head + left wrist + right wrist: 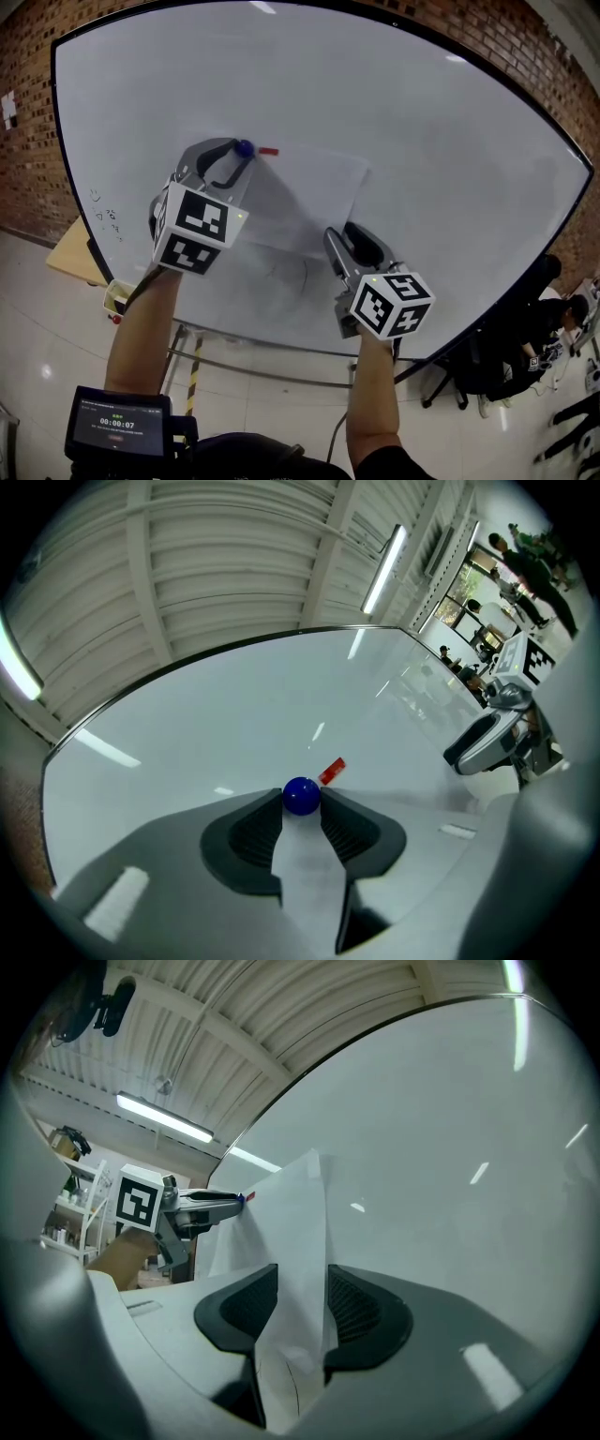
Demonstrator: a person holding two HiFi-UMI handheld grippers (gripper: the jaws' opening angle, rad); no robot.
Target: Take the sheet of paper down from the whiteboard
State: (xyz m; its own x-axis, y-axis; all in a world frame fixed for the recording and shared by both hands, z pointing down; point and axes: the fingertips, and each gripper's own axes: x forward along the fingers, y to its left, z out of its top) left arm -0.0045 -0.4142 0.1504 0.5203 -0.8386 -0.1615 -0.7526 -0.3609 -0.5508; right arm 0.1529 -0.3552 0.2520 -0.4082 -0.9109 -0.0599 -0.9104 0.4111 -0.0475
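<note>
The white sheet of paper (314, 192) hangs on the whiteboard (450, 141). A round blue magnet (244, 147) sits at its top left corner, with a small red magnet (269, 151) just to the right. My left gripper (239, 155) is shut on the blue magnet (301, 796), which shows between its two pads with the red magnet (332, 771) just beyond. My right gripper (339, 236) is at the sheet's lower edge. Its jaws are closed on a buckled fold of the sheet of paper (298, 1232), which stands off the board there.
Brick wall (28, 112) surrounds the board. A wooden table corner (70, 253) stands at lower left, and a person sits among office chairs (553, 328) at lower right. In the left gripper view the right gripper (492, 738) shows to the right.
</note>
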